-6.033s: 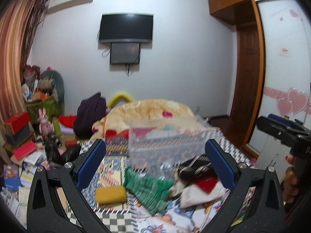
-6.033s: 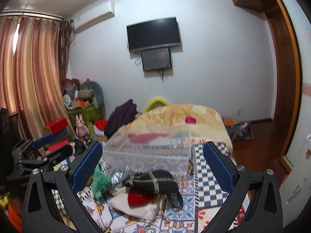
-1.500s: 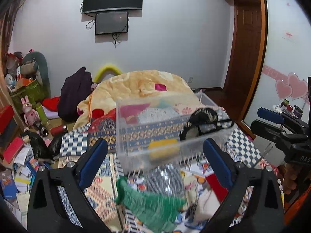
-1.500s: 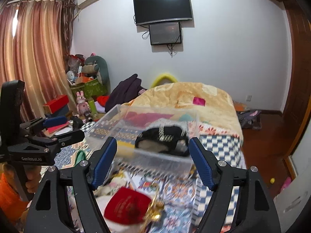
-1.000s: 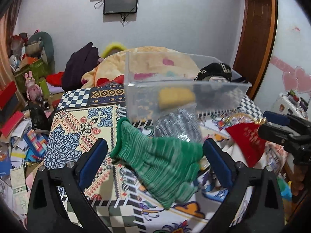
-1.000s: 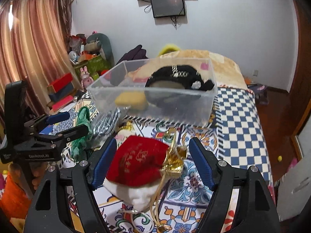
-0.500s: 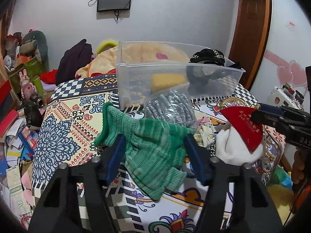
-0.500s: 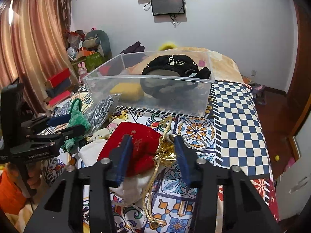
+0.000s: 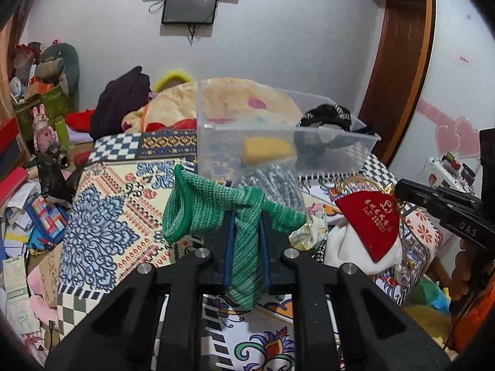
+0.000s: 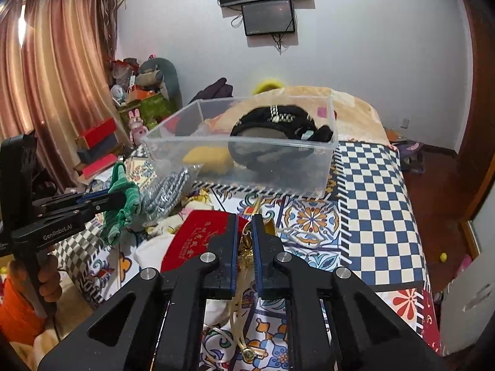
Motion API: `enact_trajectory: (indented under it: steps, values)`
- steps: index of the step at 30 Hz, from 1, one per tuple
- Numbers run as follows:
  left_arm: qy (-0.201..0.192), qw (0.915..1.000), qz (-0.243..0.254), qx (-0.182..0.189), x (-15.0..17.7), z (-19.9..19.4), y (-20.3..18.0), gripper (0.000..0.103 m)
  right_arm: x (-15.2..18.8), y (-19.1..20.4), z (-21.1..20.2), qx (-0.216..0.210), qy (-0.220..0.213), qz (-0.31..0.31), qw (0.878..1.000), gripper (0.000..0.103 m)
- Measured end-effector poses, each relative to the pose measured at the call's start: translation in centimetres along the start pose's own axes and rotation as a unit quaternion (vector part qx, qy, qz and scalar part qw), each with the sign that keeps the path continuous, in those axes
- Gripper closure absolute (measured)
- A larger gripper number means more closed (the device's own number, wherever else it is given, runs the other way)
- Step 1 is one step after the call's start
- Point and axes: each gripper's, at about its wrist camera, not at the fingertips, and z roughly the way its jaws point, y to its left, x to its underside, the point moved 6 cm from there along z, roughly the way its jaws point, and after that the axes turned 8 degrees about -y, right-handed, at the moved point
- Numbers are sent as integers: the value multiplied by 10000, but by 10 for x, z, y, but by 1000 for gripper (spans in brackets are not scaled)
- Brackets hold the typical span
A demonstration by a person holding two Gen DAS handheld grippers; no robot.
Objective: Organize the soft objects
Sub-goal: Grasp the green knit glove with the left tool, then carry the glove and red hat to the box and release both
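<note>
From my feed the green knit sock (image 9: 216, 213) is bunched up off the bedspread, the red pouch (image 9: 369, 216) with gold cord sits on white cloth, and the clear bin (image 10: 247, 151) holds a yellow sponge (image 9: 267, 151) and black hat (image 10: 275, 123).

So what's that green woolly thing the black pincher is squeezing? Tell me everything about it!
It looks like a green knitted glove, ribbed, in mixed light and dark green yarn. The left gripper is shut on its middle, so it bunches between the blue pads. The open cuff flops out to the left and the rest droops below the fingers. It hangs above the patterned bedspread, just in front of a silvery grey knitted glove and the clear plastic bin.
</note>
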Motion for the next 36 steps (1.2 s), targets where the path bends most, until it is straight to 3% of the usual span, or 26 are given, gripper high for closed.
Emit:
enact_trajectory:
  steps: [4, 5, 7, 8, 9, 10, 16, 18, 21, 27, 36]
  values:
    - [-169, 9999, 19, 14, -9, -11, -1, 90, -5, -3, -6, 79, -61, 75, 9999, 95]
    - [-217, 9998, 43, -1, -11, -13, -2, 90, -6, -5, -7, 57, -52, 135, 9999, 90]
    - [-303, 9995, 78, 8, -15, -18, -4, 90, -5, -6, -5, -5, 77, 194, 9998, 69]
    - [-320, 9995, 81, 26, -16, -18, -6, 90, -4, -8, -4, 20, 96, 218, 9997, 50]
    - [-330, 9994, 84, 41, -17, -19, -7, 90, -2, -9, -3, 56, 89, 253, 9996, 38]
    - [-334, 9994, 93, 46, -17, -19, -8, 90, -1, -9, -3, 32, 67, 285, 9996, 37]
    - [-282, 9995, 114, 62, -14, -16, -9, 90, 11, -3, 18, -178, 436, 372, 9982, 38]
    - [-284, 9995, 126, 52, -14, -16, -9, 90, 15, 0, 23, -228, 513, 368, 9977, 53]
    - [-303, 9995, 120, 51, -15, -17, -9, 90, 16, 3, 25, -213, 518, 305, 9980, 69]
    - [-337, 9993, 141, 38, -18, -19, -10, 90, 13, 8, 22, -154, 348, 118, 9992, 85]
    - [-619, 9976, 306, 104, -50, -21, -15, 90, -25, 10, 3, -151, -151, 74, 9997, 86]
